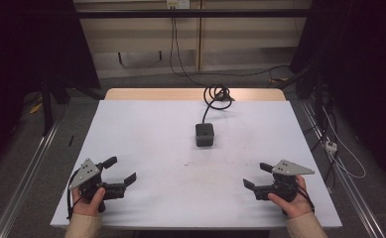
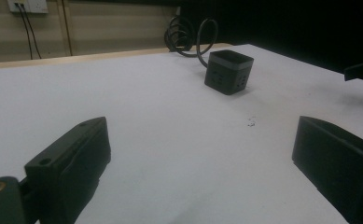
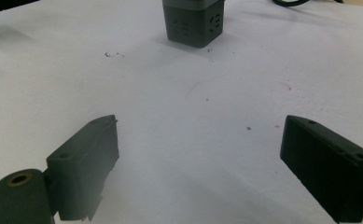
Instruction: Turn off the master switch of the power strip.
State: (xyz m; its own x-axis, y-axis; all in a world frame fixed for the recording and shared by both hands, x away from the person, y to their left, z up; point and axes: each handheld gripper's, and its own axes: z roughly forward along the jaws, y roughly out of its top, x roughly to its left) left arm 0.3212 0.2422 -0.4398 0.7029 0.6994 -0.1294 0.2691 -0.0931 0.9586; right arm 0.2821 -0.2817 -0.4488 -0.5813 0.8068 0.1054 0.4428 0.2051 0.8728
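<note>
Black box untouched, both tongs waiting

Black box (image 1: 204,135) with its cable (image 1: 217,95) sits ahead of both my tongs, between them and well apart from each, toward the far side of the white worktop (image 1: 146,144). It stands flat on its base, a lighter band round its top edge and small slots in its sides, as my left gripper view (image 2: 228,72) and right gripper view (image 3: 194,21) show. The cable runs from the box away from me into a loose coil at the far edge.

My left tongs (image 1: 122,172) are spread wide with nothing between the jaws, resting low near my edge of the worktop. My right tongs (image 1: 257,175) are spread the same way, also holding nothing, and angled inward toward the middle.

As I judge it, nothing of the work is done yet: the box has not been touched or gripped, and the coil lies undisturbed. Everything is left — reaching forward, closing on the box or cable, and whatever handling follows.
</note>
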